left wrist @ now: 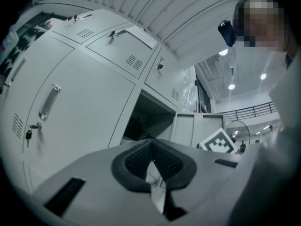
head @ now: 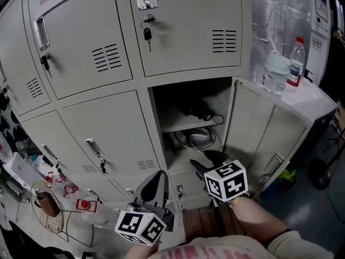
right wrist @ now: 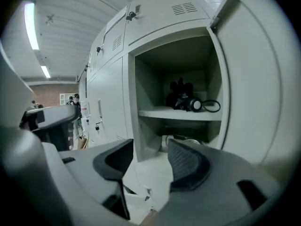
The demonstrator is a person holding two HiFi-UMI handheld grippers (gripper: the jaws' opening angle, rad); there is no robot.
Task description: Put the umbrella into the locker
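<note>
- A bank of pale grey lockers [head: 108,53] fills the head view, most of the doors closed.
- One locker [right wrist: 160,69] in the middle stands open. Its door [head: 259,134] is swung out to the right, and a shelf [right wrist: 174,113] splits the inside into an upper and a lower space.
- The right gripper [right wrist: 150,147] is held low in front of the open locker and points into it. Its fingers are spread, with nothing between them.
- The left gripper [left wrist: 153,147] sits lower and to the left, in front of the closed doors. Its fingers are pressed together and pinch nothing.
- Each gripper carries a marker cube; the right one's cube [head: 226,181] sits just below the locker opening in the head view.
- The umbrella [right wrist: 184,100], black and folded with a loop at its end, lies on the shelf in the upper space, well apart from both grippers.
- A coiled cable [head: 198,138] lies in the lower space under the shelf.
- A clear bottle [head: 295,62] with a red cap stands upright on a white counter [head: 312,99] to the right of the lockers.
- A key [head: 147,34] hangs from the lock of the closed door above the open locker.
</note>
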